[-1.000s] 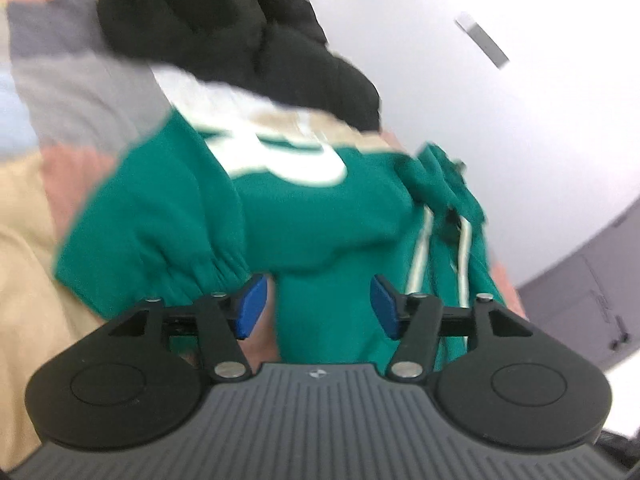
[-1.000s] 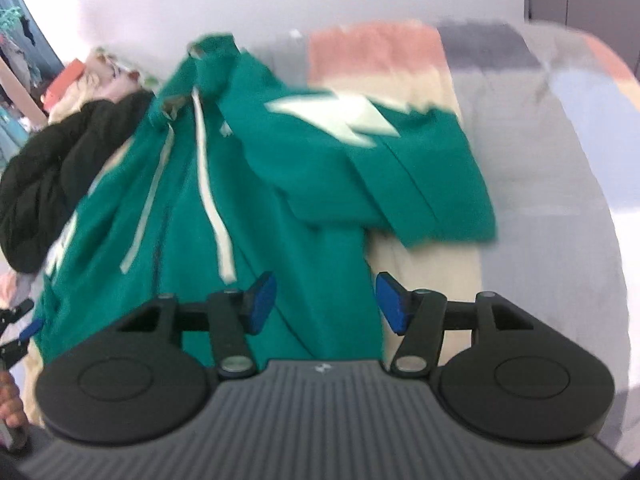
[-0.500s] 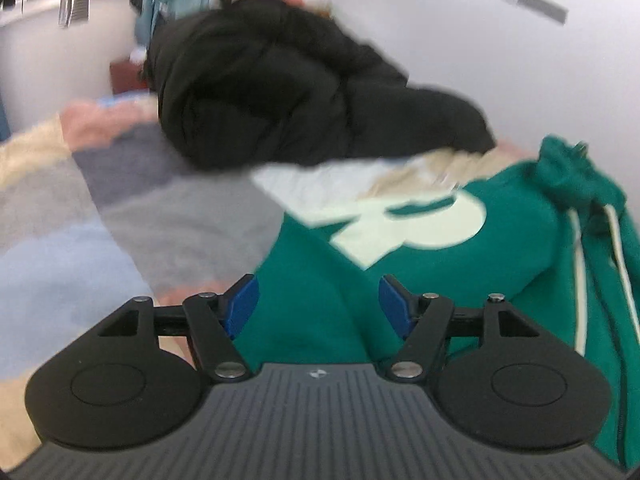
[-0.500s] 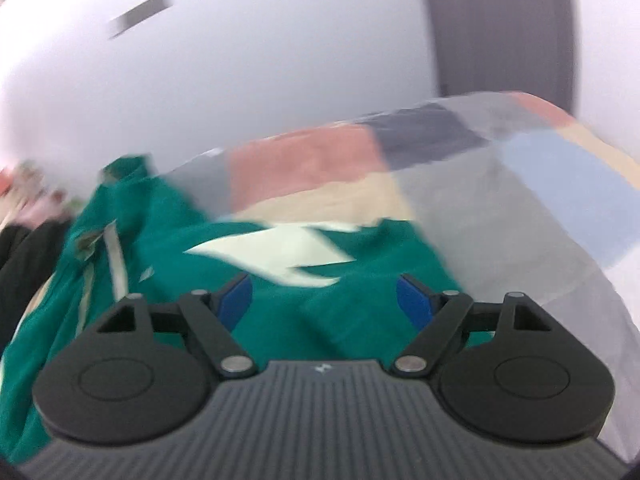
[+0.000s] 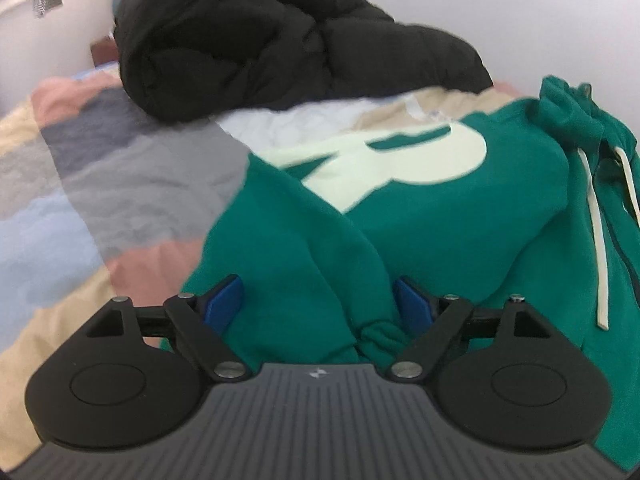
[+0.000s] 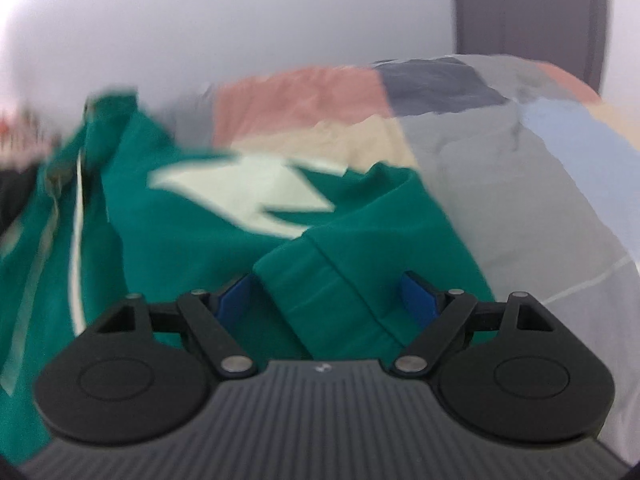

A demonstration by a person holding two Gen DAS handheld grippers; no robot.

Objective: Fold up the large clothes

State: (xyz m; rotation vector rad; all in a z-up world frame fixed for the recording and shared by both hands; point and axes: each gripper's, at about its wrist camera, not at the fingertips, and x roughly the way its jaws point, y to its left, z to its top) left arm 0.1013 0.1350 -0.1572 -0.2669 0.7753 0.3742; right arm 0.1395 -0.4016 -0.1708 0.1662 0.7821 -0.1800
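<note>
Green hoodie (image 5: 420,216) spread on the bed, over a patchwork quilt (image 5: 120,176) of grey, pink, beige and pale-blue blocks. Large cream letter on the chest; hood bunched at far right in the left wrist view, cream drawstrings (image 5: 598,240) trailing down from it. Black puffer jacket (image 5: 280,36) heaped beyond the hoodie, against the white wall. Left gripper (image 5: 318,304) angled down over the near edge of the hoodie; jaws wide, having just been opening; blue pads clear of the cloth on both sides. Between those jaws: a folded-over sleeve, its gathered cuff (image 5: 376,336) lying low and close to the right-hand pad, not pinched. Nothing gripped. Right gripper (image 6: 332,294) likewise angled down, jaws wide and recently opened further. Between them a green sleeve end (image 6: 332,292) with a flat ribbed band, lying diagonally across the chest print, loose, pads standing off either side. Right wrist view blurred; hood and drawstrings at far left there, quilt running off to the right, grey door (image 6: 528,8) in the far corner.
</note>
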